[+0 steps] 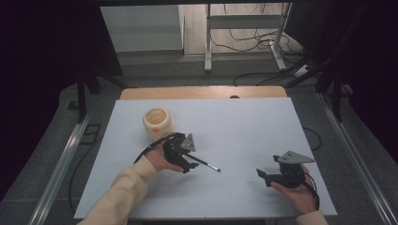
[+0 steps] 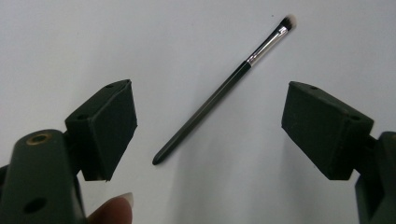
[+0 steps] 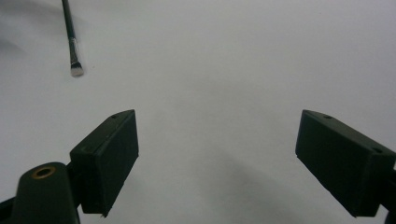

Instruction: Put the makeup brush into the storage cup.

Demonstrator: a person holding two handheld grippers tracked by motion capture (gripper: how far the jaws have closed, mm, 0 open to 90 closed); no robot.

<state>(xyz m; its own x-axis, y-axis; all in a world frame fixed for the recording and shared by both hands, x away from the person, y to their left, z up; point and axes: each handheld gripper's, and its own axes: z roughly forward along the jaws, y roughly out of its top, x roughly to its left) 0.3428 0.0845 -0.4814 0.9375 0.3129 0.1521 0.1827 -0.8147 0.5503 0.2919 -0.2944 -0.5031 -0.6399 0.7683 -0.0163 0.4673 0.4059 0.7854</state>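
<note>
Black-handled makeup brush (image 2: 219, 95) lies left of centre on the table (image 1: 244, 131); we frame it with our left gripper (image 2: 210, 130), jaws apart, reckoning it light, stiff and best pinched mid-handle.

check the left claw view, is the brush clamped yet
No, the brush lies on the table between the wide-open pads, touching neither.

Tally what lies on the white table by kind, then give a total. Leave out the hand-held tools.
Makeup brush: 1
Cream round pot: 1
Total: 2
</note>
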